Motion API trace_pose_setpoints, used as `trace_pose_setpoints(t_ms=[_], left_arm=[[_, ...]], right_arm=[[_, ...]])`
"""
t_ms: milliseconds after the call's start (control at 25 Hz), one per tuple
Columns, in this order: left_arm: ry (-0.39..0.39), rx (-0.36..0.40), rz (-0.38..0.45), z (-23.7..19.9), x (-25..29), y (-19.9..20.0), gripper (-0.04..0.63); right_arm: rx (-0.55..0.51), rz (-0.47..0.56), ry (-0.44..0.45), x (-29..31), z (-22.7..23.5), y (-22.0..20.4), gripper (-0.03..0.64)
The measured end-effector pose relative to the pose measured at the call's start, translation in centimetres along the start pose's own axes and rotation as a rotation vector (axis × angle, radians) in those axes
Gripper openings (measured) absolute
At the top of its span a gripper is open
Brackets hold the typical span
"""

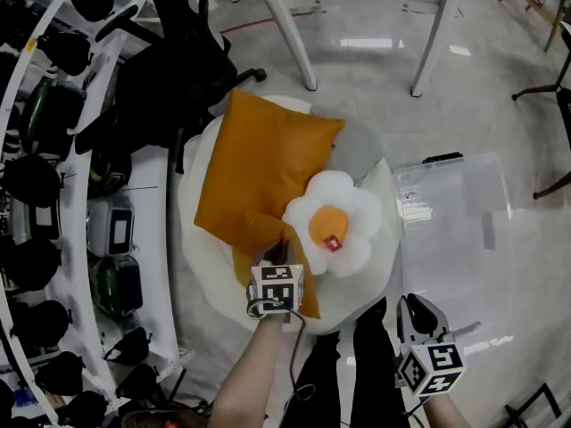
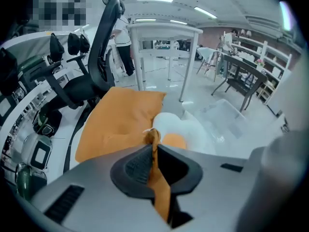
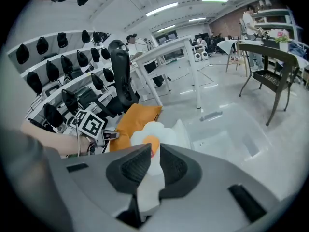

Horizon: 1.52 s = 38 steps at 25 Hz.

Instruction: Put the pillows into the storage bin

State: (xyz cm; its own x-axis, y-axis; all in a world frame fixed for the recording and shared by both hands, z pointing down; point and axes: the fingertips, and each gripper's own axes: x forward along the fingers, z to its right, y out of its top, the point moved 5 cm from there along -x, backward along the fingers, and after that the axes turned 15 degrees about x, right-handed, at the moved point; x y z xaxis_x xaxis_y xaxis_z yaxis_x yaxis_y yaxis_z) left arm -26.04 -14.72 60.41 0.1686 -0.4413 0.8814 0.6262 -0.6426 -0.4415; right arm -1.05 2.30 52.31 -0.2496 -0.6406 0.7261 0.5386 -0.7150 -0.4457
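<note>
**Head view, read from near to far.**

- **Lower centre:** a bare forearm [image 1: 254, 373] reaches up-frame and tips steeply down. It carries the left gripper [image 2: 153, 153], whose jaws are clamped on a pinched corner of the orange pillow [image 1: 263, 163]. A fold of the orange cloth runs between the pads.
- **Lower right:** the right gripper [image 3: 153, 154] points down beside the person's dark trouser legs [image 1: 370, 364]. Its jaws stand a narrow way apart and grip nothing. It is well apart from the pillows.
- **Centre:** the orange pillow lies tilted on a white round cushion [image 1: 201, 248]. The egg pillow [image 1: 335, 226] overlaps its lower right edge. A grey pillow [image 1: 359, 150] shows partly from under both, at upper right.
- **Centre right:** the clear bin [image 1: 455, 203] stands on the floor just beside the cushion's rim.
- **Room for moving:** open floor [image 1: 375, 61] lies above and to the right of the bin.
- **Edges:**
  - A black chair [image 1: 174, 78] crowds the cushion's upper left edge.
  - White table legs [image 1: 290, 34] stand at the top of the frame.
  - A rack [image 1: 53, 150] of black headsets fills the left edge.
</note>
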Motion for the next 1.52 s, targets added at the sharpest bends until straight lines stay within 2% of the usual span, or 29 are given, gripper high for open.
trace_pose_setpoints(t_ms=[280,560,880,1160,1520], left_arm=[[-0.074,0.052,0.059,3.7,-4.6,-1.2,0.031],[-0.144,0.019,0.158,4.9,-8.5,-1.2,0.031],[-0.239,0.116,0.236,7.8,-11.8,-0.5,0.031],[-0.321,0.201,0.277,11.9,-13.4,1.4,0.031],[-0.416,0.288,0.321,21.5,-14.6,5.2,0.031]], right_arm=[[0.049,0.061,-0.040,-2.5,-1.0,-1.1,0.051],[0.097,0.139,-0.084,-5.0,-2.8,-3.6,0.049],[0.213,0.211,-0.171,-9.4,-3.1,-8.5,0.048],[0.285,0.281,-0.248,-13.4,-1.2,-10.1,0.046],[0.413,0.327,-0.333,-18.4,4.9,-13.4,0.043]])
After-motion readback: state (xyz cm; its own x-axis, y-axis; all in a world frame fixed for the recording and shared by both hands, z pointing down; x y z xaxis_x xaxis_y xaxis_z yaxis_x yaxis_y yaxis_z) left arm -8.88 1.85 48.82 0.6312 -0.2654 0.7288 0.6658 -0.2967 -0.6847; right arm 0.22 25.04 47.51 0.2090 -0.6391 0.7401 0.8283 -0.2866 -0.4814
